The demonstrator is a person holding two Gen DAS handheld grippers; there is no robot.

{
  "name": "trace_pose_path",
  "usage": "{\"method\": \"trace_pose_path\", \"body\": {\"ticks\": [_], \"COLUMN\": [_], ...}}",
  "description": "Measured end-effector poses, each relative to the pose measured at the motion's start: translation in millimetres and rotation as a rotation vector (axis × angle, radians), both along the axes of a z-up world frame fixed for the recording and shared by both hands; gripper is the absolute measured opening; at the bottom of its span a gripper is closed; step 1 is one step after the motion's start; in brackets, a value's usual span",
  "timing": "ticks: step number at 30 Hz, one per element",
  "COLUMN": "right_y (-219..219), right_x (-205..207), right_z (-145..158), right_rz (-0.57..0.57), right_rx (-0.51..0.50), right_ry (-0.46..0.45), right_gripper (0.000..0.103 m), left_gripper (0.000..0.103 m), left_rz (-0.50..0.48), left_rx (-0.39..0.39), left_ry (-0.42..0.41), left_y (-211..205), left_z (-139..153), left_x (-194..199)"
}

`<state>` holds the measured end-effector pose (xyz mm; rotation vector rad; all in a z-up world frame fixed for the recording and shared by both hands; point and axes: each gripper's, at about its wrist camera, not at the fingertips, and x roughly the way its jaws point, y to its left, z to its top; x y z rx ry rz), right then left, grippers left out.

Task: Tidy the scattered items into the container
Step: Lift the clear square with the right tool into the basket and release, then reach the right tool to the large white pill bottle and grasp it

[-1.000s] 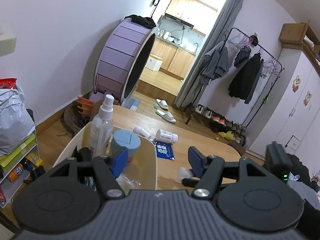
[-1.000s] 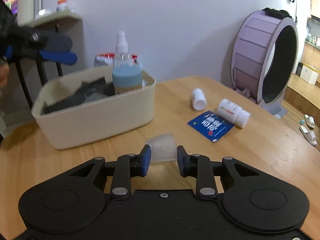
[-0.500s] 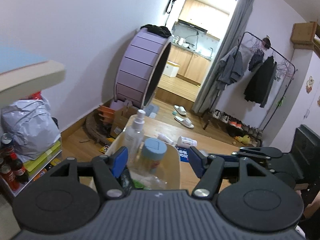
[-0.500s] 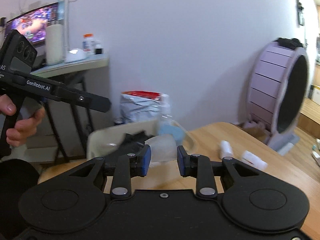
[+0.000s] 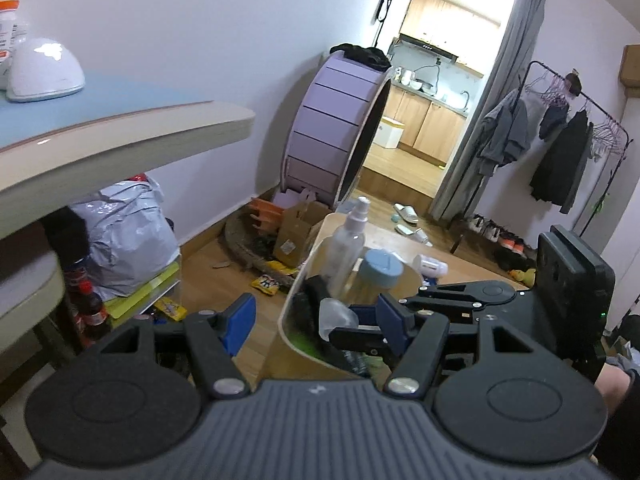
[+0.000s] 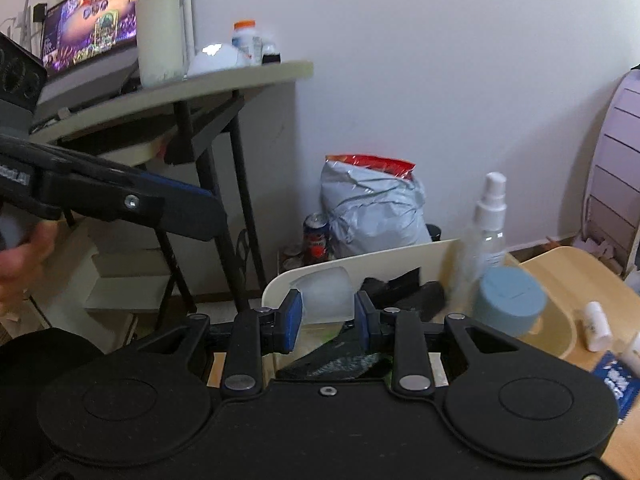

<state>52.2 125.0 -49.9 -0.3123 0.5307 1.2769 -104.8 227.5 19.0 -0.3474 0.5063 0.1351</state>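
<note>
In the right wrist view, the right gripper [image 6: 327,316] sits at lower centre, its blue pads pinched partway closed on a small cup [image 6: 326,295]. The cup is frosted, translucent plastic, pale bluish white, slightly tapered, lying on its side between the pads. It hangs over the near end of the bin [image 6: 360,262], a cream, round-cornered plastic container at centre right.

Inside the bin stand a clear spray bottle [image 6: 489,220] with a white nozzle and a jar with a pale blue lid [image 6: 509,295]; dark items lie at the bottom. To the lower right, on the wooden table [image 6: 560,268], are small white bottles [image 6: 596,326] and a blue packet [image 6: 618,384], all outside the bin.

In the left wrist view, the left gripper [image 5: 314,322] fills the bottom, jaws standing wide apart with nothing between them. It is beside the bin's left edge, over the floor. The cup shows again at lower centre, held over the bin. A hand [image 6: 22,256] at the left edge of the right view holds the left tool.
</note>
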Motion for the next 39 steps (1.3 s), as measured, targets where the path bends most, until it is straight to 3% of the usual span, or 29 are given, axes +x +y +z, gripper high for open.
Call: {"method": "trace_pose_path", "body": {"ticks": [4,6,8,18,25,29,39], "right_y": [3,3,-2,-64,-135,-157,-158], "right_x": [1,-1,-1,16,42,64,119], "right_z": [-5,-7,-5,15,20,16,-5], "right_rz": [-0.013,-0.016,-0.029,-0.177,-0.389,-0.455,-0.484], "right_rx": [-0.014,-0.013,-0.005,0.017,0.011,0.002,-0.025], "right_ry": [0.013,0.02,0.018,-0.034,-0.085,-0.103,-0.12], "right_gripper": [0.04,0.041,0.059,0.062,0.083,0.084,0.084], "left_gripper": [0.065,0.065,0.065,0.066,0.066,0.066,0.066], "left_rz": [0.019,0.015,0.009,-0.067,-0.193,-0.229,-0.265], "left_rx": [-0.012,-0.009,-0.008,-0.012,-0.037,-0.07,-0.023], "left_ry": [0.007,0.007,0.01,-0.014,-0.049,-0.078,-0.085], "left_y": [8,7,6,-21,-64,-78,-92], "left_z": [-2,-2,-2,1,2,5,5], "left_x": [-2,-2,-1,17,61,86,130]}}
